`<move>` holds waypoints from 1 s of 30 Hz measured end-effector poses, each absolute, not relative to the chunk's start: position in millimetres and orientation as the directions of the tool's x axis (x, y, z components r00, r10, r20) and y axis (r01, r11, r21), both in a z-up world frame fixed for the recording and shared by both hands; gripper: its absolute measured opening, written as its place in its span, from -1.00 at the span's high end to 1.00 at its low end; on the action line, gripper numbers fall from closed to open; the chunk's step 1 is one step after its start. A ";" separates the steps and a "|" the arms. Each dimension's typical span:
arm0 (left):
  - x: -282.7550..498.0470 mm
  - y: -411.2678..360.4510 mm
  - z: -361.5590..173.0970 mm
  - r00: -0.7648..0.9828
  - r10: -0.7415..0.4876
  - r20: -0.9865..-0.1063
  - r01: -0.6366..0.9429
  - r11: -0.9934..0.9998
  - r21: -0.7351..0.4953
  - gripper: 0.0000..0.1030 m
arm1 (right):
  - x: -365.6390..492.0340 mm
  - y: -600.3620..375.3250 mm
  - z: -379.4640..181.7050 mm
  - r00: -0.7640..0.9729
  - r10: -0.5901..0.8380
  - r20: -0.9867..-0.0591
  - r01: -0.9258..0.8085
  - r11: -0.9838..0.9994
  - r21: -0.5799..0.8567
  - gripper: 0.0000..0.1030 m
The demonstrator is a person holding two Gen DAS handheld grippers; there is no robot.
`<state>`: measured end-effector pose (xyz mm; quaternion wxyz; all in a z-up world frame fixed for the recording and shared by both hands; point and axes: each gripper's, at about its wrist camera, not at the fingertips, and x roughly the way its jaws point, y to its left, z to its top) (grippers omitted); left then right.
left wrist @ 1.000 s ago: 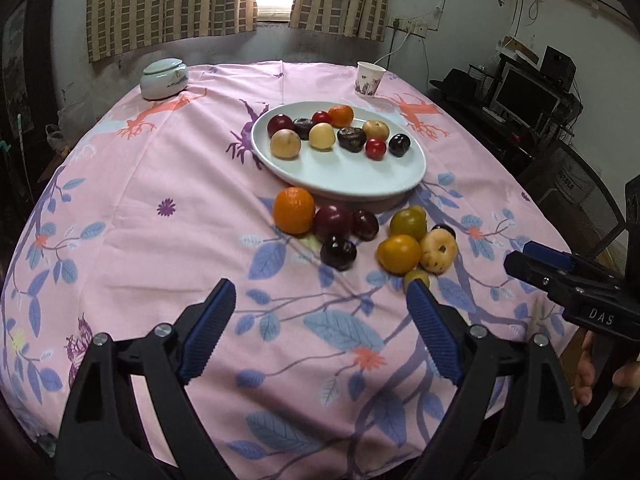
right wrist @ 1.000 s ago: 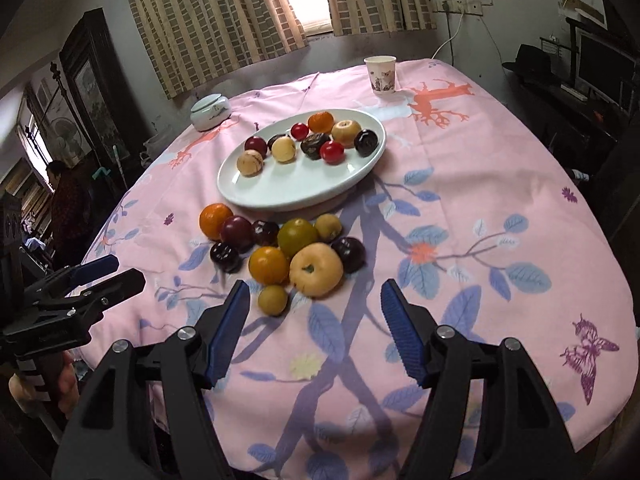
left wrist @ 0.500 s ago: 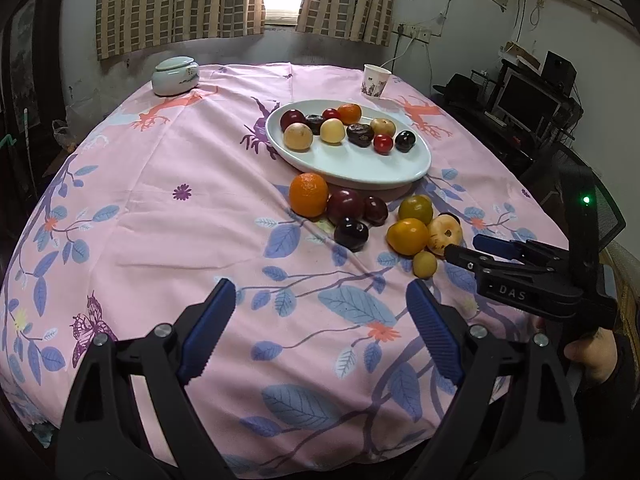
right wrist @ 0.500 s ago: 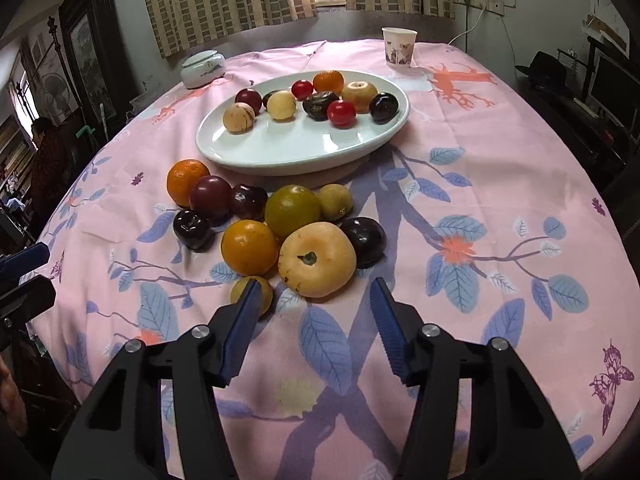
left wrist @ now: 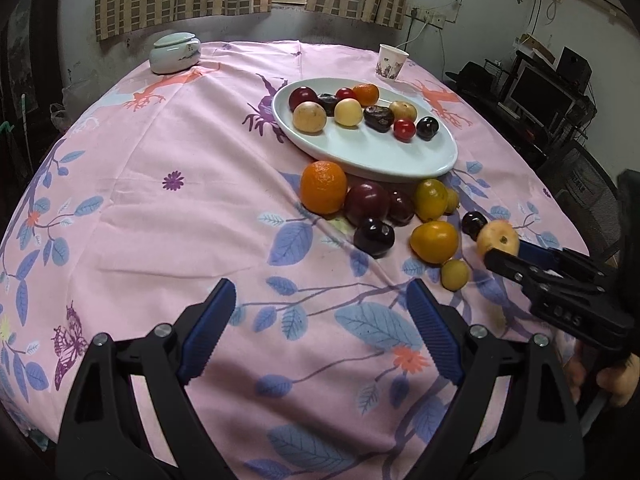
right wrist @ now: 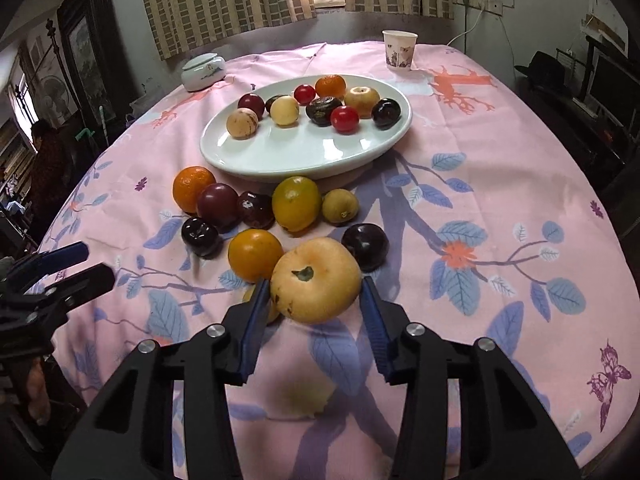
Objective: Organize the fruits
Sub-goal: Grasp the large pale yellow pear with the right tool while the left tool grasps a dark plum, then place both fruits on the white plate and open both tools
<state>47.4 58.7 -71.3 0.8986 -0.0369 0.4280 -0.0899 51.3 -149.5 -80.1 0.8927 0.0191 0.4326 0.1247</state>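
Note:
A white oval plate holds several small fruits. In front of it on the pink cloth lie loose fruits: an orange, dark plums, a yellow-orange fruit. My right gripper has its blue pads on both sides of a large pale yellow apple, also seen in the left wrist view; whether they press on it I cannot tell. My left gripper is open and empty over bare cloth, short of the fruits.
A paper cup and a lidded ceramic jar stand at the far side of the round table. A small yellow fruit lies by the right gripper's left finger. Dark furniture and a monitor stand to the right.
My right gripper has moved forward to the fruit pile and its fingers now flank the pale apple, jaws narrower. The left gripper stayed open, its view drifting a little.

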 end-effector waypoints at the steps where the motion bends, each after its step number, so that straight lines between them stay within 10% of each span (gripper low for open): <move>1: 52.6 54.1 -74.0 0.615 -0.192 -0.765 0.134 0.981 -0.138 -0.72 | 45.6 -153.7 -78.8 0.592 0.248 -0.766 -0.206 0.966 0.154 0.10; 7: 82.6 23.9 -89.8 0.605 -0.168 -0.778 0.162 0.983 -0.087 -0.68 | 32.2 -176.7 -83.5 0.565 0.297 -0.770 -0.191 0.955 0.229 0.10; 11: 101.6 12.8 -99.5 0.579 -0.156 -0.800 0.179 0.982 -0.062 -0.13 | 31.8 -190.0 -80.0 0.573 0.325 -0.753 -0.187 0.946 0.266 0.10; 19: 118.3 -5.3 -114.8 0.547 -0.154 -0.823 0.200 0.978 -0.051 0.04 | 36.3 -197.4 -81.0 0.558 0.361 -0.747 -0.204 0.932 0.299 0.10; 22: 113.9 -6.0 -110.3 0.552 -0.185 -0.813 0.217 0.973 -0.074 0.42 | 37.2 -199.2 -82.1 0.554 0.366 -0.748 -0.199 0.930 0.308 0.10; 30: 72.9 -2.4 -85.5 0.591 -0.241 -0.770 0.253 0.961 -0.107 0.43 | 23.9 -189.6 -71.6 0.570 0.365 -0.736 -0.213 0.931 0.297 0.10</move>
